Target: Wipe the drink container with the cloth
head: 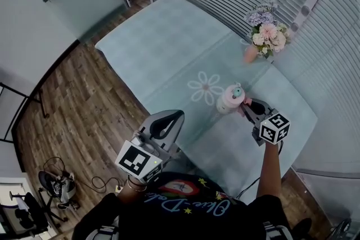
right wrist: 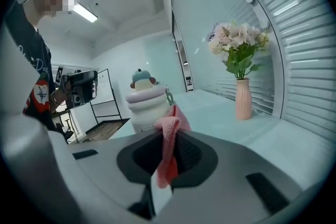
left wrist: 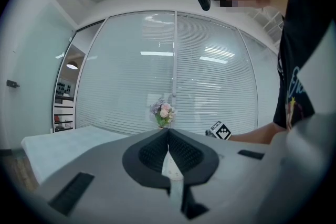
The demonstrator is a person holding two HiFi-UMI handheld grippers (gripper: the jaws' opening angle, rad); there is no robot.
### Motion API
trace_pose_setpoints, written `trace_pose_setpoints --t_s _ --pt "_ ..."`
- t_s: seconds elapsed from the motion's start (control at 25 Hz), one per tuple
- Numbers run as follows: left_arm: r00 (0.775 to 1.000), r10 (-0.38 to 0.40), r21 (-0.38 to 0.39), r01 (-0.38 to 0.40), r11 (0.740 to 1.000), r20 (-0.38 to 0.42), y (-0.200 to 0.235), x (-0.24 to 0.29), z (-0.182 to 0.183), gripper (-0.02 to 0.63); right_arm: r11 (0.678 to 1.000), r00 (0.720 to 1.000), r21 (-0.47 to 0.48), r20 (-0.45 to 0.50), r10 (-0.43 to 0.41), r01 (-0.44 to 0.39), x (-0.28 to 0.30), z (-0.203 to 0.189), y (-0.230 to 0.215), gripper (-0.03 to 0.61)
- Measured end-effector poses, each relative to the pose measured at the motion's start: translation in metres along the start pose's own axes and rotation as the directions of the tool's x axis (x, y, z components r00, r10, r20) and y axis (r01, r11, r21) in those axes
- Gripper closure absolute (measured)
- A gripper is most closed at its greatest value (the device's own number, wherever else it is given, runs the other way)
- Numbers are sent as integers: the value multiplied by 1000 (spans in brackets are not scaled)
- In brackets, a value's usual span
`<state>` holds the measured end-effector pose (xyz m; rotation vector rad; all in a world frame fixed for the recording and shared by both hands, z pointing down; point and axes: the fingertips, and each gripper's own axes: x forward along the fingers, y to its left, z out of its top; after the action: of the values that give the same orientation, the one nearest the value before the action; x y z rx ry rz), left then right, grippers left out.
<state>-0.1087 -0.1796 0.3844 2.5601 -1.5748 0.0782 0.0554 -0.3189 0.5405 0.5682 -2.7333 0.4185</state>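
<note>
A person stands at a desk (head: 169, 36) covered in pale teal, one gripper in each hand. The bottle (head: 229, 99), pale pink with a small teal cap, stands upright near the middle of the desk, at 4 o'clock from a printed daisy (head: 205, 87); a vase of flowers (head: 264, 36) is well apart at its 1 o'clock. The right gripper (head: 247, 105) sits just at the bottle's 4 o'clock; its fingers are clenched on a pink cloth (right wrist: 170, 123), whose free end reaches the bottle's lower side; whether it actually touches cannot be told. The left gripper (head: 166, 123) hovers at the desk's near edge, at the bottle's 8 o'clock and well apart from it; its fingers are pressed together with nothing between them.

Judging from this, the cloth is picked up and brought to the bottle, so wiping is at or near its start; the bottle's body and cap seem left to wipe, and nothing steadies the bottle.
</note>
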Motion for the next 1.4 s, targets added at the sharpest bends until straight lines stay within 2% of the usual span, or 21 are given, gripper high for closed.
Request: trace_pose_setpoints --t_s 0.48,0.76,0.92,1.04,1.12,1.24,1.4 --pt "1000 5 -5 -5 1000 -1 3 -5 -1 609 997 985 41 -160 -59 66 17 -42 -10 551" --pt "1000 -28 -5 28 1000 0 -2 4 0 609 992 970 38 -216 -108 119 24 -62 -17 551" --pt "998 -55 2 55 998 6 -5 6 3 609 979 969 41 -156 -192 201 12 -53 -21 549" --pt "997 -74 4 74 997 2 -5 13 2 609 953 954 75 -86 -289 295 -10 -36 -30 549" --pt "996 -86 1 86 996 3 -7 18 2 609 939 945 111 -22 -326 326 -26 -21 -31 549" --pt "995 -104 3 104 995 5 -9 25 5 609 940 941 141 93 -325 311 -42 8 -17 549" --pt "990 -139 10 139 990 20 -14 32 7 609 964 948 108 183 -260 243 -44 36 11 549"
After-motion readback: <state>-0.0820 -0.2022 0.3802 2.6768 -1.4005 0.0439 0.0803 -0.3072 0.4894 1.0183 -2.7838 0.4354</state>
